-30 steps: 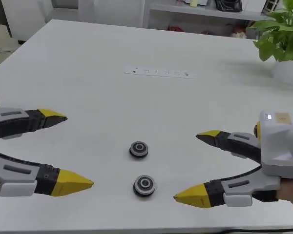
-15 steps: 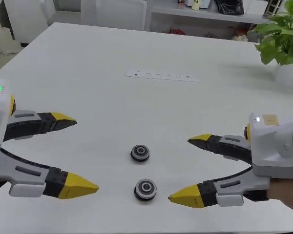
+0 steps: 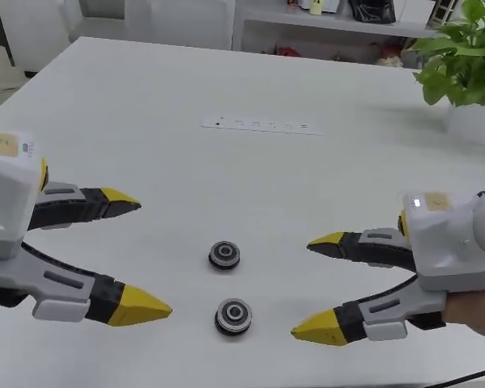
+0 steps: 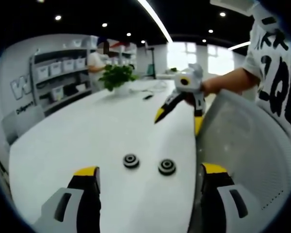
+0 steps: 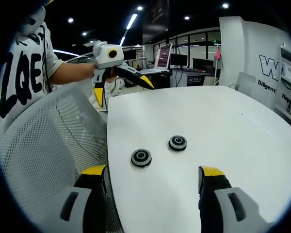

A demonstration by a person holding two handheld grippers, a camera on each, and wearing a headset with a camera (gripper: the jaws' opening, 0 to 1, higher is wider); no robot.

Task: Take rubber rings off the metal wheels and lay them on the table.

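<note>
The person is wearing a white short-sleeved shirt point(image 4: 276, 87) printed with large black letters. The left gripper point(image 3: 153, 255) and the right gripper point(image 3: 301, 286) are each showing a white boxy body, curved black-and-grey jaws and pointed yellow tips. A small light point(image 3: 418, 202) is glowing on the right one's top.

The left gripper point(image 4: 149, 171) holds its yellow-tipped jaws wide apart. Just ahead of them, on the white worktop point(image 4: 87, 131), lie the first wheel point(image 4: 131, 160), nearer the left jaw, and the second wheel point(image 4: 167, 166), nearer the right jaw, not touching. Farther ahead the right gripper point(image 4: 178, 121) hangs, jaws spread.
</note>
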